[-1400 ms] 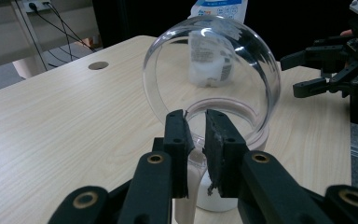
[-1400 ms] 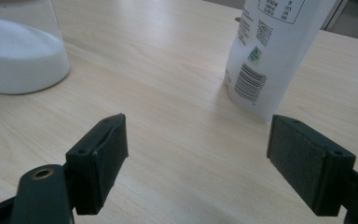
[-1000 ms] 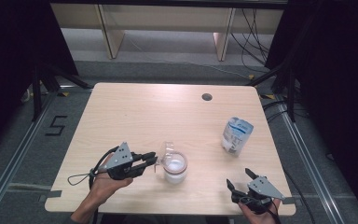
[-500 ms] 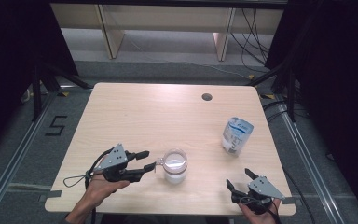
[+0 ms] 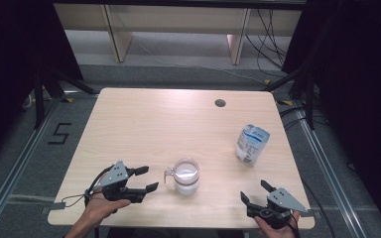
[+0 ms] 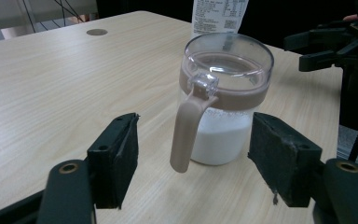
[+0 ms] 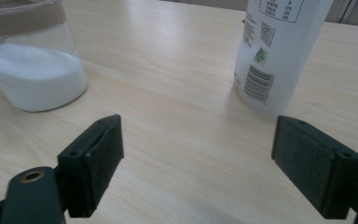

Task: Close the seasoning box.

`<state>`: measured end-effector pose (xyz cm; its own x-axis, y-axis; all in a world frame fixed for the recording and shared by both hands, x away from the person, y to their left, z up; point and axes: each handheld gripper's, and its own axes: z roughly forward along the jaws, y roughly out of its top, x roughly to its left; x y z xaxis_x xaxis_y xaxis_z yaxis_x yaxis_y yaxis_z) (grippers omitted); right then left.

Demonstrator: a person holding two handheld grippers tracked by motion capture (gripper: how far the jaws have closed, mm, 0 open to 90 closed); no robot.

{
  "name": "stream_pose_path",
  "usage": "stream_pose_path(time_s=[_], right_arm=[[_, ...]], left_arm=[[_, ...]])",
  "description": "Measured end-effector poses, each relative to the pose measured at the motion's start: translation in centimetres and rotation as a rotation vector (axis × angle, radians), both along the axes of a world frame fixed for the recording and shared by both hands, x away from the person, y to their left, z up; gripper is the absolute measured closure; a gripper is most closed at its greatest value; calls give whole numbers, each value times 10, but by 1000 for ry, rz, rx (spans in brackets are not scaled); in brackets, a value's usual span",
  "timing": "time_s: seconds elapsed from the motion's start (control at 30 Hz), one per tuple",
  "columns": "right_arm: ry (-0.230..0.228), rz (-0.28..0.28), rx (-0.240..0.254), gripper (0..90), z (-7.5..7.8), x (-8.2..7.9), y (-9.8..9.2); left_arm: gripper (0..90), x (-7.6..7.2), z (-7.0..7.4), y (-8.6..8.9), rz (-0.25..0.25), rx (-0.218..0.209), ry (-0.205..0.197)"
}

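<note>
Both grippers stand released: the left gripper (image 5: 146, 179), jaws just opened with nothing pressed between them, sits just left of the lidded jar (image 5: 186, 176) of white powder near the table's (image 5: 158, 119) front edge, its handle (image 6: 186, 133) facing the jaws, so the release step looks finished, and the next move likely falls to the idle right gripper (image 5: 254, 192) toward the pouch (image 5: 251, 144).

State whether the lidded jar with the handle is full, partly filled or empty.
Partly filled: white powder covers only the lower part of the jar, and its clear wall above is bare.
</note>
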<state>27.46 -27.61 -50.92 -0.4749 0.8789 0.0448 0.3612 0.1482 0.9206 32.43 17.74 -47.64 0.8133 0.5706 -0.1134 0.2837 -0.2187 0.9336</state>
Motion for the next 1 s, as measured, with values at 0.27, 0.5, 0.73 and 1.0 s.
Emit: stream_pose_path(time_s=[0.27, 0.5, 0.73, 1.0], right_arm=[[20, -2, 28, 158, 3, -6, 0], [3, 10, 8, 158, 1, -4, -3], [10, 10, 3, 158, 0, -4, -2], [16, -3, 8, 159, -1, -9, -2]], left_arm=[[288, -4, -12, 4, 12, 5, 29], [265, -7, -23, 7, 2, 49, 39], [256, -11, -33, 10, 9, 61, 74], [255, -15, -40, 9, 1, 82, 81]])
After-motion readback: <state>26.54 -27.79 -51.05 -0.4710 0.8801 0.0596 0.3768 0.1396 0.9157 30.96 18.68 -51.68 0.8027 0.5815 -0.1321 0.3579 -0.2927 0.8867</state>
